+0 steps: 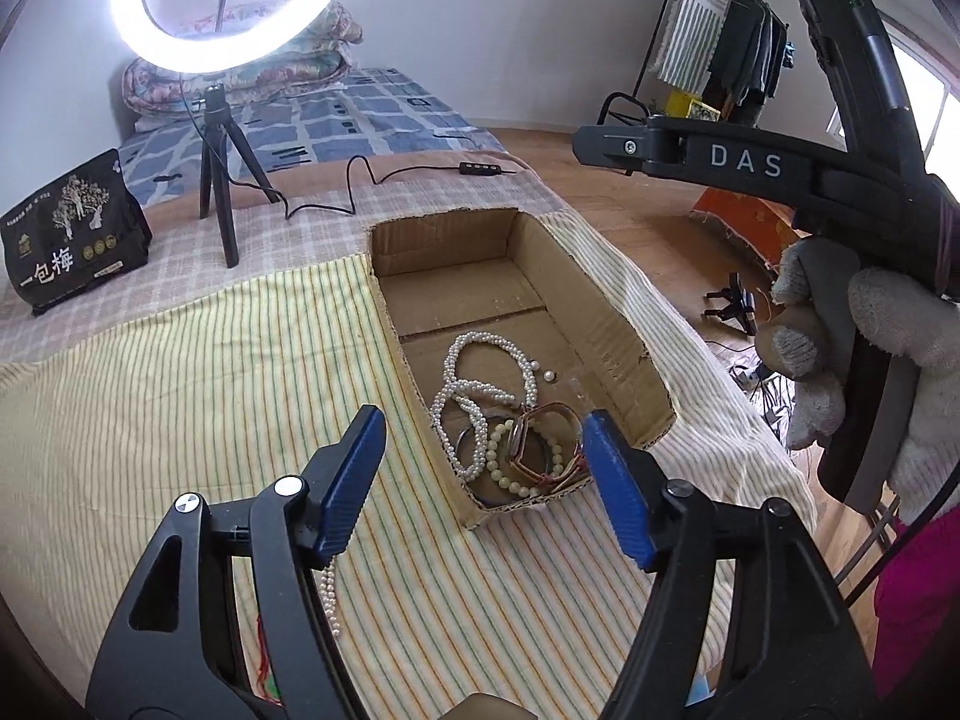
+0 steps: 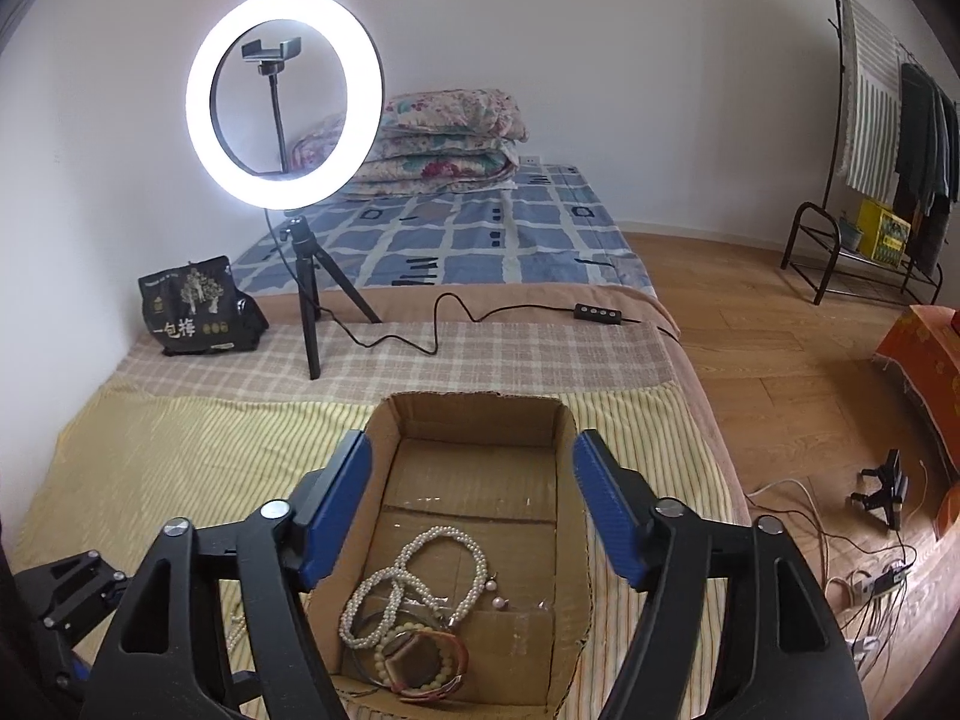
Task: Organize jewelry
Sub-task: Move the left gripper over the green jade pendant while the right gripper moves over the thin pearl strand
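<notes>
Nearest the left gripper, a pearl strand lies on the striped cloth just under its left finger, outside the box; collecting it looks like the step in hand, so the next move likely calls for lowering onto it and closing. Both claws are spread wide and hold nothing; the right gripper hovers above the box. Farther in, the pearl loops, bead bracelet and watch sit piled at the box's near end, its far end bare.
</notes>
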Motion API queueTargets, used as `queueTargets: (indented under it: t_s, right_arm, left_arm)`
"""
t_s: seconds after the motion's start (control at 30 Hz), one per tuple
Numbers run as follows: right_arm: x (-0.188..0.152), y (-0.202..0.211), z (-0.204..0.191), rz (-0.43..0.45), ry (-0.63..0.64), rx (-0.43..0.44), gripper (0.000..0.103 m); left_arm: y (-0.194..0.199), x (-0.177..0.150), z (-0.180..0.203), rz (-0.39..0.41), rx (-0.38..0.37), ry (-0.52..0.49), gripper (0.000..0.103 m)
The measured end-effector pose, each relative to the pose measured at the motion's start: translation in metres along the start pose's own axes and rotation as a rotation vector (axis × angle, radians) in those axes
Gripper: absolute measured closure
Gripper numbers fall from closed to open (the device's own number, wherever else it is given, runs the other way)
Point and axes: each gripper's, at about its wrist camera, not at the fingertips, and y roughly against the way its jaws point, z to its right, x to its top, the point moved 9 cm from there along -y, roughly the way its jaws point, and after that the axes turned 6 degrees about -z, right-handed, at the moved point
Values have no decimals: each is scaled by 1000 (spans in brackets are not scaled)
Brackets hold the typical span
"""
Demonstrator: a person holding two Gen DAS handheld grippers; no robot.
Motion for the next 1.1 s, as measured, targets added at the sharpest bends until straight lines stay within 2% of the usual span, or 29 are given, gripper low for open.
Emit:
queueTargets:
  t_s: [0.23, 0.5, 0.93, 1.1]
  right_arm:
    - [-8, 10, -4, 17, -4, -27, 24]
    - [-21, 10, -14, 16, 1, -46, 23]
    - [-45, 14, -49, 7, 48, -3, 23]
    - [-57, 20, -66, 21, 80, 16, 23]
  left_arm:
    - [16, -12, -10, 14, 32, -45, 30]
    - [30, -25, -36, 17, 53, -36, 30]
    - [44, -42, -68, 19, 68, -30, 30]
    - [55, -47, -92, 44, 79, -15, 30]
